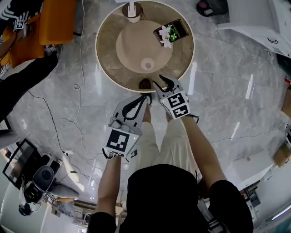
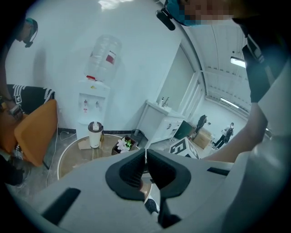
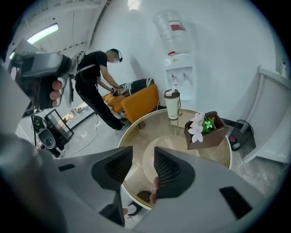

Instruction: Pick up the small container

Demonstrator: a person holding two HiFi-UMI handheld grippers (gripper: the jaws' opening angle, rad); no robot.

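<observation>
The left gripper [image 1: 144, 98] is held with its jaws closed together on nothing, its tip just short of the near rim of the round table [image 1: 108, 51], at whose far edge a white lidded tumbler [image 1: 132, 11] is seen. The small brown container [image 1: 145, 83] is found just inside that near rim, beside the right gripper [image 1: 165, 83], whose jaws are spread apart with nothing clasped between them. Farther right, a brown box of flowers [image 1: 172, 31] is set well apart from the container.

Orange chair [image 1: 57, 20], grey-veined marble floor [image 1: 227, 91], seemingly tan glass table [image 1: 182, 63].
</observation>
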